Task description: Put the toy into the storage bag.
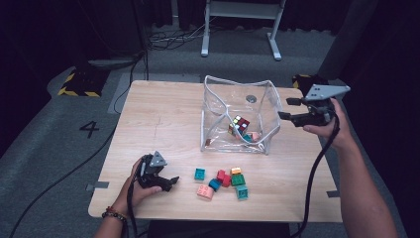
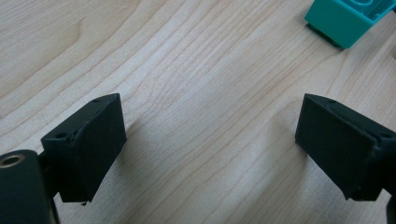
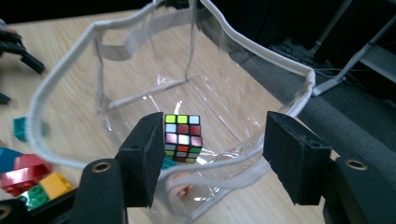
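A clear plastic pouch [image 1: 213,87] with white trim stands open on the wooden table [image 1: 158,114]. Inside it lie a colourful puzzle cube [image 1: 239,124], a teal brick and a pink brick [image 1: 255,136]. My right gripper [image 1: 284,108] hovers just right of the pouch, open and holding nothing. In the right gripper view the cube [image 3: 183,137] shows between the jaws, farther off, behind the pouch rim [image 3: 60,74]. Several loose bricks [image 1: 225,181] lie near the front edge. Left of them my left gripper [image 1: 173,182] rests on the table, open and empty [image 2: 210,135], with a teal brick [image 2: 348,18] ahead.
A white desk frame [image 1: 242,25] and cables stand on the floor behind the table. A yellow-and-black striped block [image 1: 81,82] lies on the floor at the left, beyond the table's far left corner. Bare wood spreads across the table's left half [image 1: 148,129].
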{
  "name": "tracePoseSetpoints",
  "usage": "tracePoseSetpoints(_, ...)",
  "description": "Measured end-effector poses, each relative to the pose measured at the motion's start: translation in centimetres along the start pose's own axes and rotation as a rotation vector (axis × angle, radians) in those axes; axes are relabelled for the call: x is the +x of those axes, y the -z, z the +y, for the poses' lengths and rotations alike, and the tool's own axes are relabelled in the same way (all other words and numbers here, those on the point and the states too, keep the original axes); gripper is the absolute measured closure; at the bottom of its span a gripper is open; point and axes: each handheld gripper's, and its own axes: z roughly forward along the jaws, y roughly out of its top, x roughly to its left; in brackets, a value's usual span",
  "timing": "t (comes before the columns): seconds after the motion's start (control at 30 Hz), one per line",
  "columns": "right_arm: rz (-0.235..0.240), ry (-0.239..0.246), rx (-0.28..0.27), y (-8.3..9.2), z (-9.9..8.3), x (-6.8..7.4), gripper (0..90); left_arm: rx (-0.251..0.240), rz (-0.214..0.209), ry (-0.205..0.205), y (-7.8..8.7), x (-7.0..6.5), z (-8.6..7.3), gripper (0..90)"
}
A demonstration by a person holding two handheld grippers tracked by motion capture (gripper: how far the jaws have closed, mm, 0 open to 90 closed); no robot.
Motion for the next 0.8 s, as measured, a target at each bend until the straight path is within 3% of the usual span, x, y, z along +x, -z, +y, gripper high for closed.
tracePoseSetpoints(0.17,0.001,0.003,-0.04,1.7,-2.3,1.5,39.1,0.0,0.0,0.0,0.0,0.0,0.0,8.7)
tracePoseSetpoints(0.37,0.031,-0.003,-0.057,2.2,-5.4,3.3,39.3,0.0,0.0,0.0,0.0,0.0,0.0,8.7)
tracePoseSetpoints(0.5,0.077,0.003,-0.048,1.8,-7.2,4.8,39.6,0.0,0.0,0.0,0.0,0.0,0.0,8.7)
tracePoseSetpoints(0.63,0.131,-0.002,-0.073,1.0,-8.6,6.7,40.1,-0.002,0.0,-0.001,0.0,0.0,0.0,8.7)
tracePoseSetpoints(0.8,0.2,0.031,-0.046,-0.5,-9.8,9.2,40.1,0.0,0.0,0.0,0.0,0.0,0.0,8.7)
